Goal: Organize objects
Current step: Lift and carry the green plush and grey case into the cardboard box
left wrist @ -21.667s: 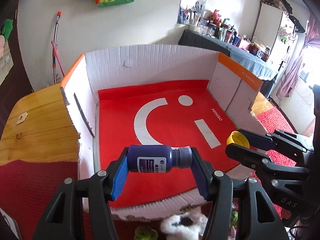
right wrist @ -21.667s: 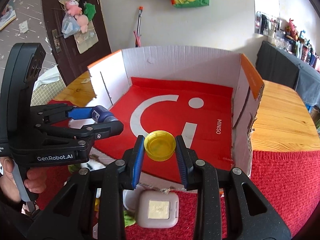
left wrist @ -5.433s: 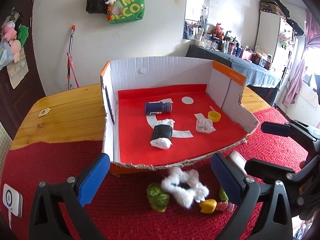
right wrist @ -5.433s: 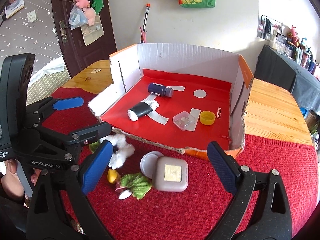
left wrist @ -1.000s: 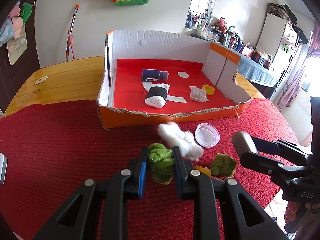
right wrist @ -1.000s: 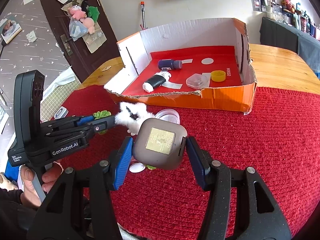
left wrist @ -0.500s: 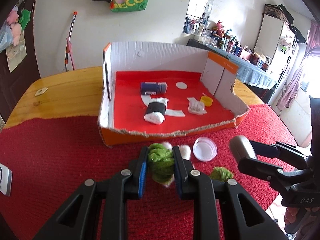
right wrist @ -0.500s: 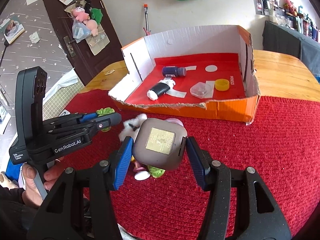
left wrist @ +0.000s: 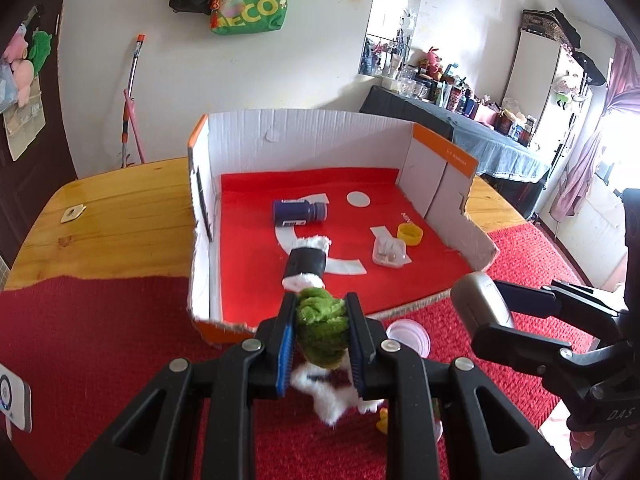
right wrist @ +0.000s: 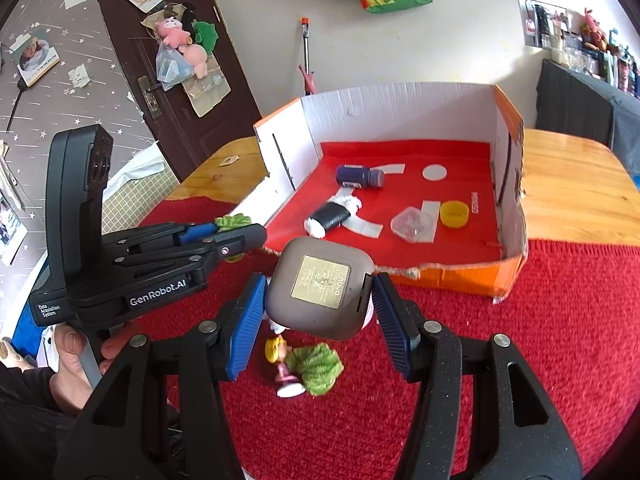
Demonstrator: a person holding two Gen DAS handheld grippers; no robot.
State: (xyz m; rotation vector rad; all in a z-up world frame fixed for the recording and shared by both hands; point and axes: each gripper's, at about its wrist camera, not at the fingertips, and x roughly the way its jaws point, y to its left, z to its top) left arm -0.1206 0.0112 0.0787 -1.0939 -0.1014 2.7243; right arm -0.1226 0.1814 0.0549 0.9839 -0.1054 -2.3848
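The cardboard box (left wrist: pixel 304 136) stood open-topped on the wooden table (left wrist: pixel 112 220), its torn orange front edge toward the grippers and resting on the red cloth (left wrist: pixel 92 340). On the box's red floor lay a blue bottle (left wrist: pixel 298 213) on its side, a black-and-white plush roll (left wrist: pixel 306 266) just toward six o'clock of it, a clear plastic tub (left wrist: pixel 389 251) at three o'clock of the roll, and a yellow cap (left wrist: pixel 409 235) just beside the tub. In the left wrist view the low front wall lay between the grippers and these items.

On the cloth outside the box, a clear round lid (left wrist: pixel 412 338) lay near the front wall, a white fluffy piece (left wrist: pixel 332 396) lay under the left gripper's fingers, and a small doll with yellow hair and a green skirt (right wrist: pixel 304 364) lay at six o'clock of the held case.

The left gripper (left wrist: pixel 321 336) had its jaws drawn narrow, clamped on a green fuzzy toy (left wrist: pixel 320 330) that bulged above the pads. The right gripper (right wrist: pixel 318 312) held a grey square case (right wrist: pixel 320 286) with a gold label, one blue pad on either side, tilted, above the cloth. A hand (right wrist: pixel 72 364) gripped the left gripper's handle at eight o'clock.
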